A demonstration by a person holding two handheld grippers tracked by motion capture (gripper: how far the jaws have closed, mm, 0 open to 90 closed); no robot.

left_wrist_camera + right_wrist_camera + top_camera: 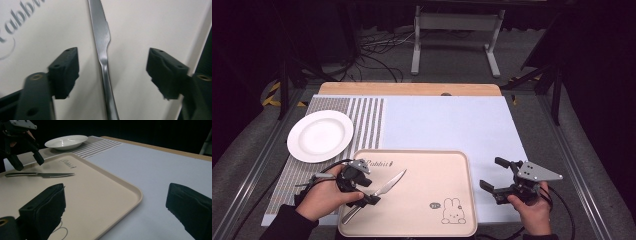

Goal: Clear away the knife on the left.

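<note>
The knife [382,192] lies flat on the left part of the beige tray [462,200], its blade pointing toward the far right, and the left gripper [361,192] stands just over its handle with both jaws spread wide, one on each side, and no pad touching the metal. The right gripper [497,176] is well apart, over the pale blue mat [452,125] just beside the right rim of the tray, its jaws also spread with nothing between them. A white plate [320,135] rests on the striped placemat [367,125] beyond the tray, at the left.
</note>
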